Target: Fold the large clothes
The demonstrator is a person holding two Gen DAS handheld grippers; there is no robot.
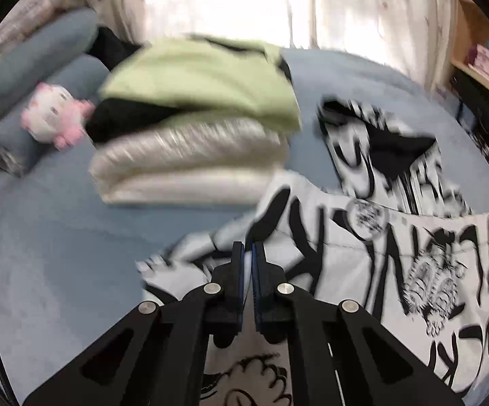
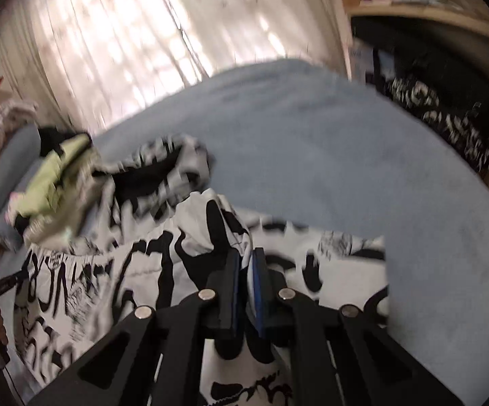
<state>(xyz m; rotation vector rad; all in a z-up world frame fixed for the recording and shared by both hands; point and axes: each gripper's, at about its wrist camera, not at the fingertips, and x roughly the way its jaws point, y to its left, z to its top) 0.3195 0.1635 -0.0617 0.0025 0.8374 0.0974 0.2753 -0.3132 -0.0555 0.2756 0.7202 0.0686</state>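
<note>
Your black-and-white printed garment (image 1: 396, 264) lies spread over the near edge of the blue bed (image 1: 58, 237), and both your left gripper (image 1: 247, 253) and right gripper (image 2: 246, 260) have their fingers pinched on its fabric. One stack of folded clothes (image 1: 190, 142), green on top, sits just beyond it toward the far-left corner, beside one pink-and-white plush toy (image 1: 54, 118) and two blue pillows (image 1: 41, 54). One pale curtain (image 2: 126, 44) hangs behind the bed, and one wooden shelf (image 2: 423, 17) stands at its right.
</note>
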